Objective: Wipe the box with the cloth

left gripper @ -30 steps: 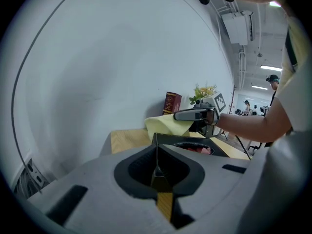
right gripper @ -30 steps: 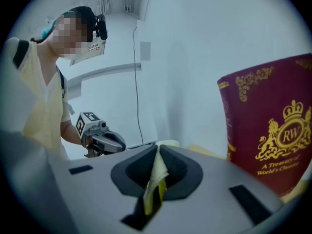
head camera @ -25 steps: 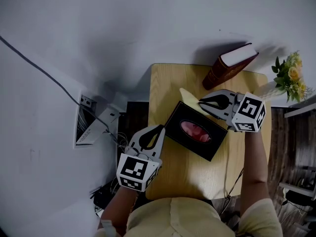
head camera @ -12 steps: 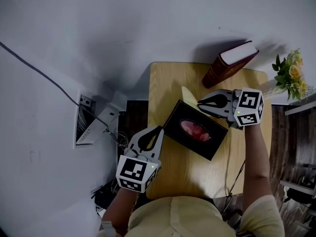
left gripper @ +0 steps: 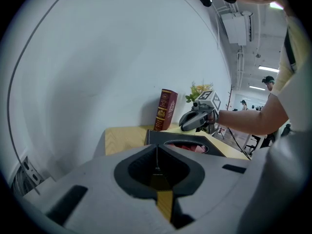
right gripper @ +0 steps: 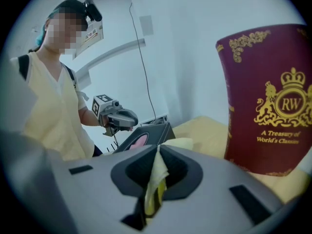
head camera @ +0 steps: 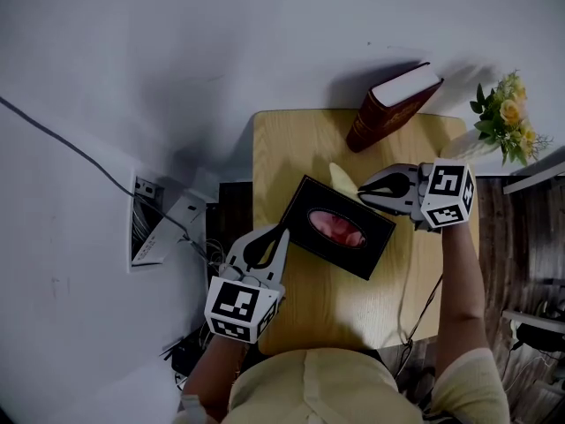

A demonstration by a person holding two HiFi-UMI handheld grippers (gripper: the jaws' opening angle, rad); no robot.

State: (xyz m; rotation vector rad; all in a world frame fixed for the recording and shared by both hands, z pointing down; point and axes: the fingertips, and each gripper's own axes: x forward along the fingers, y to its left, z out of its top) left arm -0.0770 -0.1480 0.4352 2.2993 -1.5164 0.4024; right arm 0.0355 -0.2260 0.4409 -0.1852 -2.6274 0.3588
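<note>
Head view, change: the right gripper [head camera: 362,190] has edged in toward the box [head camera: 309,208] and its marker cube has rolled a little. The left gripper [head camera: 283,234] has kept its place at the box's near-left corner.
Head view, meaning: the wipe looks about to start at the far edge, and the top seems mostly still to do.
Head view, box: black and flat, with an oval opening that shows pink. It lies skewed in the middle of the table [head camera: 282,144], between the two grippers.
Head view, cloth: the pale yellow cloth [head camera: 341,177] sticks out past the right gripper's tips at the box's far edge. Whether it touches the box cannot be told.
Left gripper view, claw: the jaws are pressed together with nothing between them, and the box lies just ahead of the tips.
Left gripper view, beyond: the right gripper hangs over the box's far side, with a book [left gripper: 167,109] upright behind it.
Right gripper view, claw: the jaws are clamped on the cloth, with a fold bunched in the gap and a flap pointing forward.
Right gripper view, box: dark, ahead of the tips, with the left gripper at its far end.
</note>
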